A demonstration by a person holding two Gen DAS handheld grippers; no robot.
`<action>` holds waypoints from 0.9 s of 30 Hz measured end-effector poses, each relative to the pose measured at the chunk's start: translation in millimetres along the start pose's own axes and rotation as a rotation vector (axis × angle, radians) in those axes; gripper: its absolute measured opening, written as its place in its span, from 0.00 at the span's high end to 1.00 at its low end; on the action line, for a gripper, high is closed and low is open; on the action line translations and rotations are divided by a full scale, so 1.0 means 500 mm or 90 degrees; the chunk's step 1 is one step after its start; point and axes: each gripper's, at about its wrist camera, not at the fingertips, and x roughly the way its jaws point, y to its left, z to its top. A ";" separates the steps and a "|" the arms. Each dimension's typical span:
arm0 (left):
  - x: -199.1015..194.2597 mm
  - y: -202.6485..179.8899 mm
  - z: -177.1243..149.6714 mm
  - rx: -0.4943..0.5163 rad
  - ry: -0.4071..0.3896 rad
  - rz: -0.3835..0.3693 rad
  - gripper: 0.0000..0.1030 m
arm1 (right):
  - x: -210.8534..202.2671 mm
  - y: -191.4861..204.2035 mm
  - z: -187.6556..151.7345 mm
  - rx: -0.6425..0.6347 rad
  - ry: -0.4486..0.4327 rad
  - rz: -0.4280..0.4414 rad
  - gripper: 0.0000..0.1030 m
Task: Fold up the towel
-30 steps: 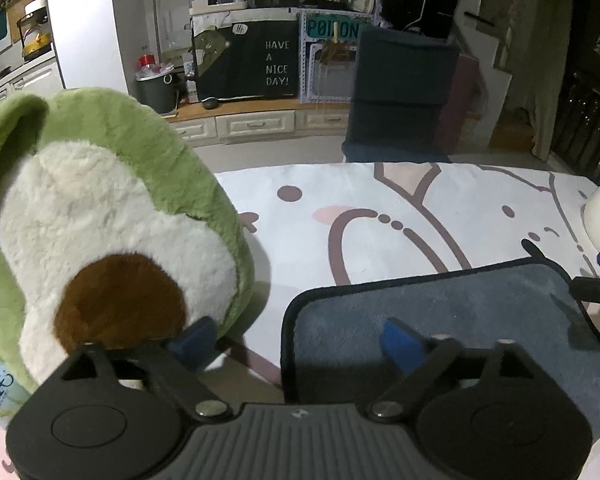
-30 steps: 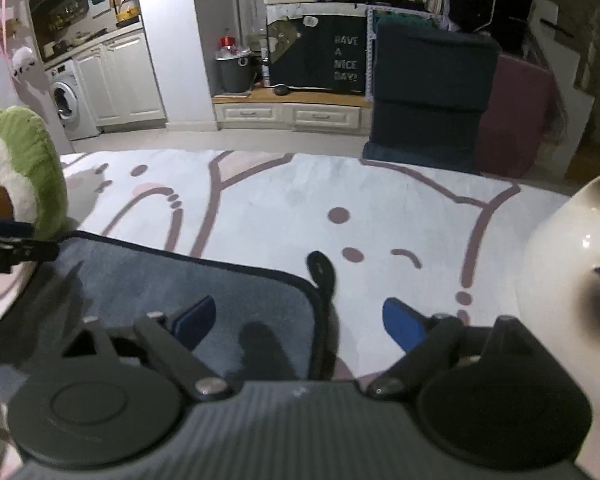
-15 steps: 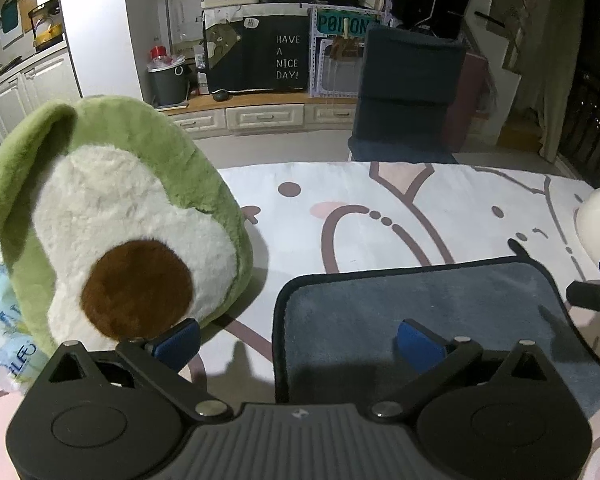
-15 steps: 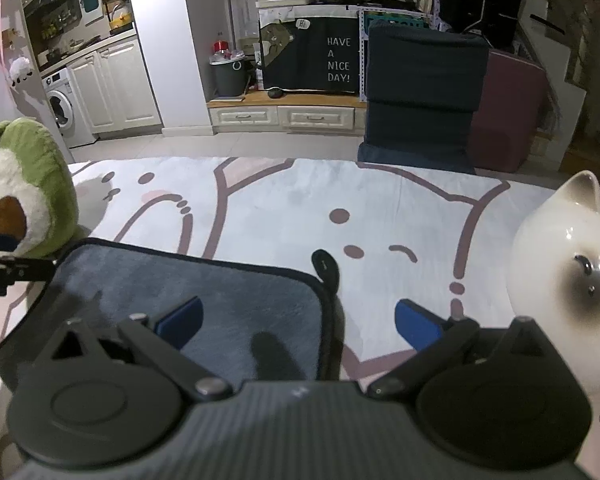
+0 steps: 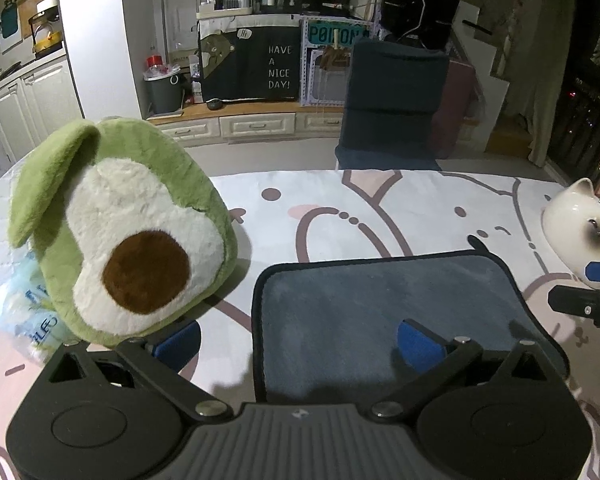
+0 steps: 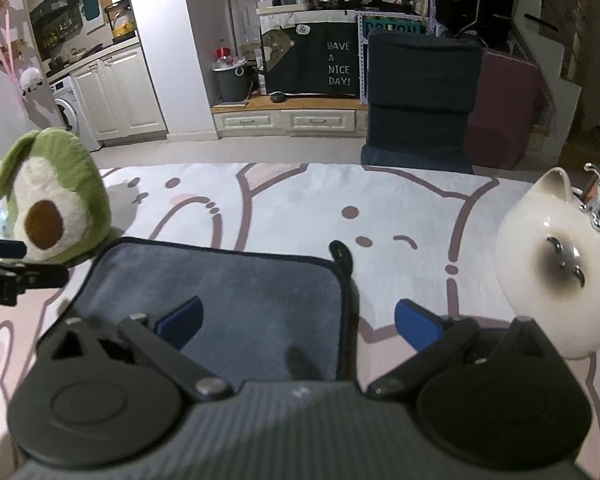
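Observation:
A grey-blue towel with dark edging lies flat on the patterned tablecloth; it also shows in the right wrist view. A dark hanging loop sticks out at its far right corner. My left gripper is open over the towel's near left edge, one finger outside it. My right gripper is open over the towel's near right edge. The right gripper's fingertips show at the right of the left wrist view. Neither holds anything.
A green avocado plush stands left of the towel, with a plastic pack behind it. A white ceramic cat stands to the right. Beyond the table's far edge are a dark chair and cabinets.
Both grippers have pulled back and up from the towel, so more of the towel and table shows. Both stay open.

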 end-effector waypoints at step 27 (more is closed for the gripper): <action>-0.198 -0.044 -0.070 -0.001 -0.043 -0.007 0.00 | -0.196 0.055 -0.064 0.008 -0.043 -0.013 0.01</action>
